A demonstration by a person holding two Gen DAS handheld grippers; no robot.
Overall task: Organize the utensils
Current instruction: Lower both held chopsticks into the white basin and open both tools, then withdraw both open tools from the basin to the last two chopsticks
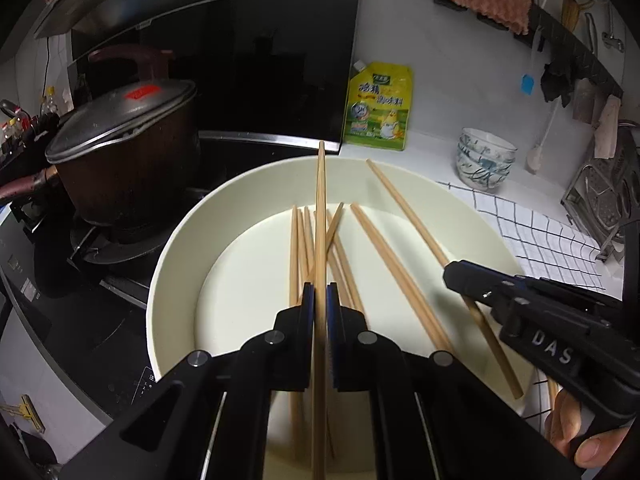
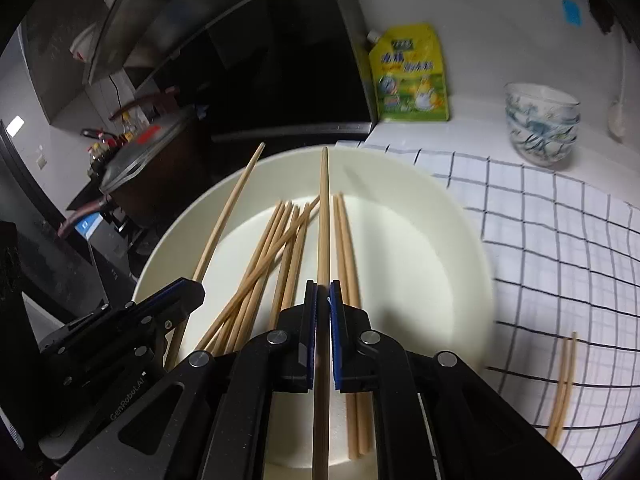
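Here we see both tools over a wide cream bowl (image 1: 172,248) that sits on the desk (image 1: 440,144), partly on a white checked cloth (image 2: 560,240). The left tool (image 1: 320,292) is clenched on a single wooden chopstick (image 1: 321,200), which runs straight forward between its pads and reaches past the bowl's far rim. The right tool (image 2: 323,292) is likewise clenched on one chopstick (image 2: 324,208), pointing the same way over the bowl. Inside the bowl lies a loose heap of chopsticks (image 2: 276,248), several crossing one another, with two more (image 2: 344,240) lying side by side just right of the held one in the right wrist view. Another pair of chopsticks (image 2: 564,384) rests on the checked cloth, outside the bowl. Behind the bowl, a yellow pouch (image 1: 378,106) leans on the wall, a stack of patterned small bowls (image 1: 484,160) stands near it, and a lidded dark pot (image 1: 120,152) sits on the stove (image 1: 80,304) at the left.
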